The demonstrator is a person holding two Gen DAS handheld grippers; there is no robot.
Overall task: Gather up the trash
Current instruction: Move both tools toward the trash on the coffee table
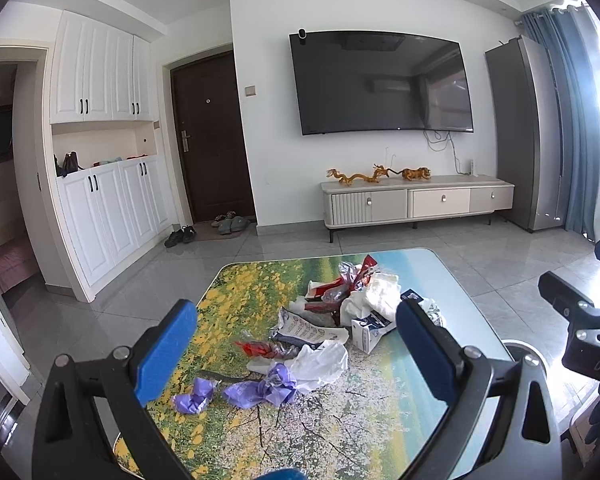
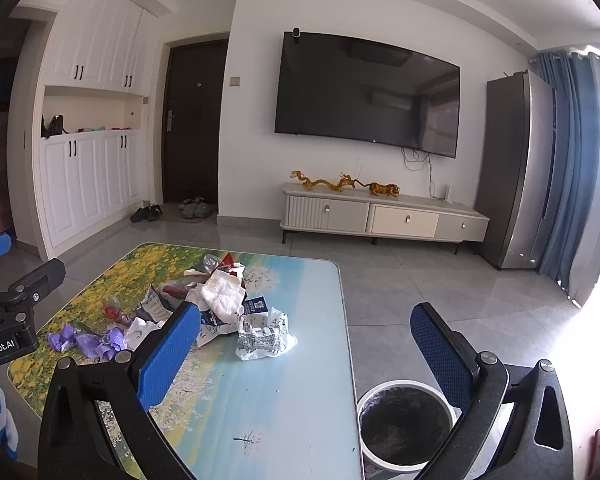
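Both my claws gape wide, holding nothing: left gripper (image 1: 296, 344), right gripper (image 2: 306, 344). White round bin with dark liner (image 2: 406, 420) just beside the flower-print table (image 2: 292, 380), partly hidden behind my right finger. Crumpled wrapper and plastic trash pile (image 1: 332, 320) on the tabletop, purple scraps (image 1: 260, 390) nearest. Low TV cabinet (image 1: 416, 200) farther back; wrappers' print unreadable.

left gripper (image 1: 296, 344): fingers spread wide, empty; right gripper (image 2: 306, 346): same

Print on the crumpled wrappers (image 2: 260, 336) is unreadable; the bin (image 2: 404, 424) sits half behind the jaws.
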